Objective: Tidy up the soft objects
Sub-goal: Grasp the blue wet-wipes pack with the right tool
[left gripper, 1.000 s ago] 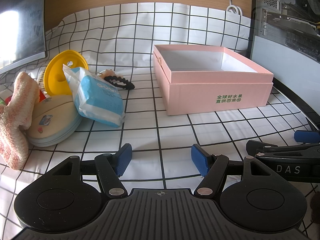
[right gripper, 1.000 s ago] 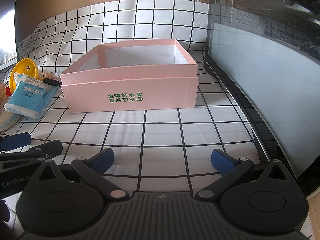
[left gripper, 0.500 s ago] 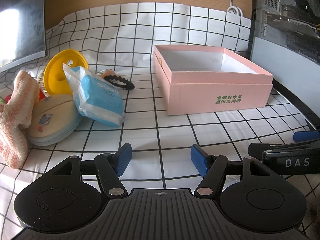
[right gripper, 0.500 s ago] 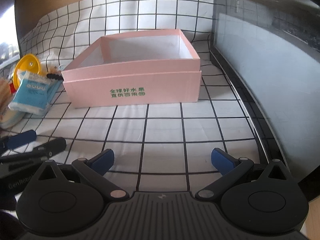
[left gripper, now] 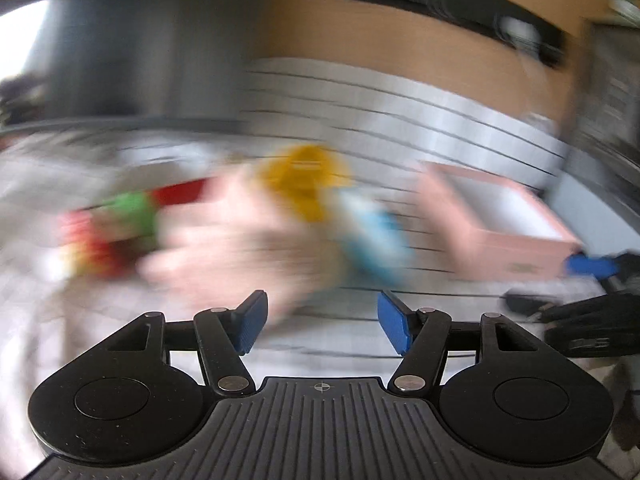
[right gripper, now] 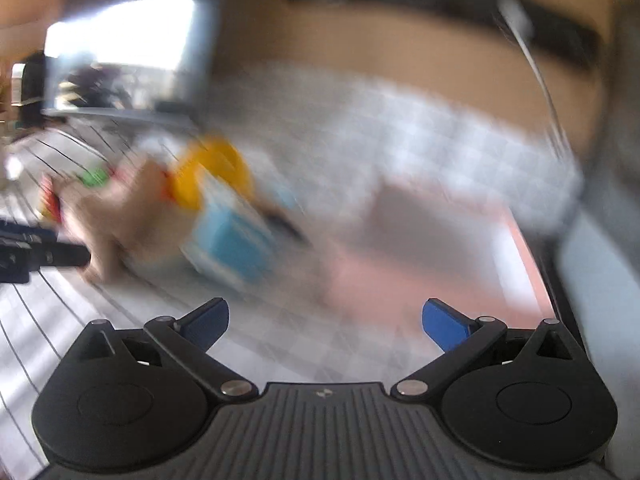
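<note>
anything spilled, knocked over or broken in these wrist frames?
Nothing clearly out of place. Both views are heavily motion-blurred, so fine detail is lost. The pink box looks upright and empty; the yellow disc and blue-and-white packet sit in the pile beside it. Left gripper is closing on nothing; right gripper is open.

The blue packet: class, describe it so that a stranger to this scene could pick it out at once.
Start at the pink box on the checked cloth. To its left in the left wrist view lies a blurred heap of things, and the blue packet sits at the heap's edge nearest the box. It is the only light blue thing there, just below the yellow disc.
</note>
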Available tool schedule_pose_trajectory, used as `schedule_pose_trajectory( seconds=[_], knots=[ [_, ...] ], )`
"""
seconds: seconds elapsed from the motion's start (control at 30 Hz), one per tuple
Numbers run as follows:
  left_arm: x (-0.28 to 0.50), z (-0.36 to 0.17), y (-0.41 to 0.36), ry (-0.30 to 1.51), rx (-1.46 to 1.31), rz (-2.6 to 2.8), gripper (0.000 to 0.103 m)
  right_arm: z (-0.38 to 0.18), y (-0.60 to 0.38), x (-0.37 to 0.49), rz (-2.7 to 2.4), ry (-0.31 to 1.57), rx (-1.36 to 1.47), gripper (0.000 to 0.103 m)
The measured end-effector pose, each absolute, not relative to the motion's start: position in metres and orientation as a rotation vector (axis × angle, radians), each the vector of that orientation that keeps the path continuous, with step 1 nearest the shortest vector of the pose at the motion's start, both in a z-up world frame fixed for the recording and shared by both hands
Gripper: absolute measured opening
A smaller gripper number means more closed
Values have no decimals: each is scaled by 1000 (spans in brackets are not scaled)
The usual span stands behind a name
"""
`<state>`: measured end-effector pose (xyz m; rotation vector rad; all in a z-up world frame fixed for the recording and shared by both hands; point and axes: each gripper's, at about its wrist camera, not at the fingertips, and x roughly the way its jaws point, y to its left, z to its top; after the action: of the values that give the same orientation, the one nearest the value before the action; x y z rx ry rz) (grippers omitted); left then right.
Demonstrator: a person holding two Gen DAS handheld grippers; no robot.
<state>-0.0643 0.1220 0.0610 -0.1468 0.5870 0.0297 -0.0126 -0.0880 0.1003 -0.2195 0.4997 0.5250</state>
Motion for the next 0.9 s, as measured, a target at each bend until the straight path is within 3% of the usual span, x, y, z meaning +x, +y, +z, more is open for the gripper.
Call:
schedule_pose_trajectory(
  seconds=[0.2, 0.3, 0.63, 0.73, 0.9],
  knots=[
    [-110, 62, 220, 635, -372, 306, 65, 116, -8, 4, 740, 506, -256, 103],
    [-130, 62, 245, 626, -425, 378, 65, 112, 8, 30, 661, 502, -251, 92],
    [-137, 58, 227, 641, -465, 248, 65, 72, -4, 114, 645, 843, -16, 89],
    [-118, 61, 222, 643, -474, 218, 65, 76, -16, 103, 681, 894, 20, 54],
    [-83, 67, 236, 612, -586, 219, 65, 95, -44, 49, 684, 801, -77, 53]
  ],
)
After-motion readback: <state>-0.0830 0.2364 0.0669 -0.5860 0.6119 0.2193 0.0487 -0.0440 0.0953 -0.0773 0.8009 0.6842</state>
